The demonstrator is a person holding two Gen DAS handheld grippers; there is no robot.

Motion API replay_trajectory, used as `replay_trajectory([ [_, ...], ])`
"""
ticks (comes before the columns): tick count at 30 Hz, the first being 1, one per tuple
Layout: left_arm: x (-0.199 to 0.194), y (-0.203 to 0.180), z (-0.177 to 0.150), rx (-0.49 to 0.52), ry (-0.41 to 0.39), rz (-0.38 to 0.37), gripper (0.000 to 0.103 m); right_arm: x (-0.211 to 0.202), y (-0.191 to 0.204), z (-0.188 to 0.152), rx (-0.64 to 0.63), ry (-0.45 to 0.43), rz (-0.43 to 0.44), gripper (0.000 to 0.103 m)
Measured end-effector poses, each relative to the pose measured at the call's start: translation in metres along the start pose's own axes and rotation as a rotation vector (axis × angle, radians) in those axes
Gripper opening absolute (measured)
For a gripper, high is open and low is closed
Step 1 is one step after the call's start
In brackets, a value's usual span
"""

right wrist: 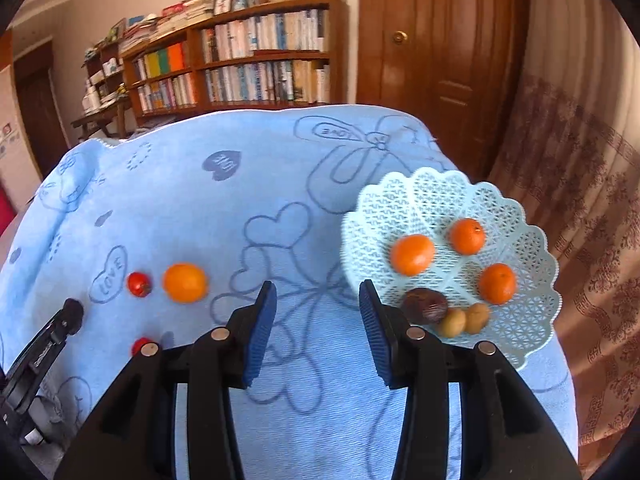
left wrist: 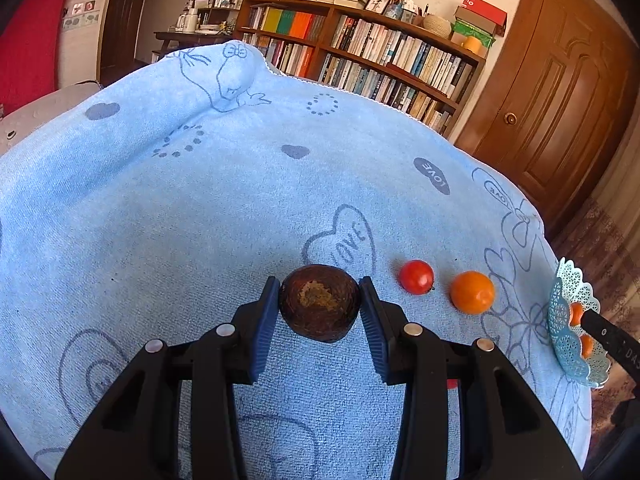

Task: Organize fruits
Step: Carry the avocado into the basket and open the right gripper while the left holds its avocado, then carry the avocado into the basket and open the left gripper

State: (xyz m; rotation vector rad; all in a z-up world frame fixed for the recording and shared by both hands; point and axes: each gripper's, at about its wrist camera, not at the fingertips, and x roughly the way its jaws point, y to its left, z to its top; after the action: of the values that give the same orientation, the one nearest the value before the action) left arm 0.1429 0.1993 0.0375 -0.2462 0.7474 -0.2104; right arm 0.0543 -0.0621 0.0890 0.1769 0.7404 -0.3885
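This is a lived-in home room, likely a study or living room. A wooden bookcase (left wrist: 360, 52) packed with books, with boxes and framed pictures stacked on top, lines the wall beside a panelled wooden door (left wrist: 556, 92). A blue cartoon-print towel (left wrist: 200, 208) covers the table, and a patterned curtain (right wrist: 580, 200) hangs nearby.
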Motion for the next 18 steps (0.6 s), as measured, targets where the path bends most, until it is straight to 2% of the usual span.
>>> replay_trajectory([
  [5, 0.0, -0.001, -0.001, 0.003, -0.003, 0.001, 0.041, 0.007, 0.04, -0.006, -0.06, 0.034, 0.072, 0.044],
  [18, -0.005, -0.008, -0.004, 0.031, -0.032, 0.004, 0.041, 0.004, 0.039, -0.018, -0.03, 0.038, 0.175, 0.046],
])
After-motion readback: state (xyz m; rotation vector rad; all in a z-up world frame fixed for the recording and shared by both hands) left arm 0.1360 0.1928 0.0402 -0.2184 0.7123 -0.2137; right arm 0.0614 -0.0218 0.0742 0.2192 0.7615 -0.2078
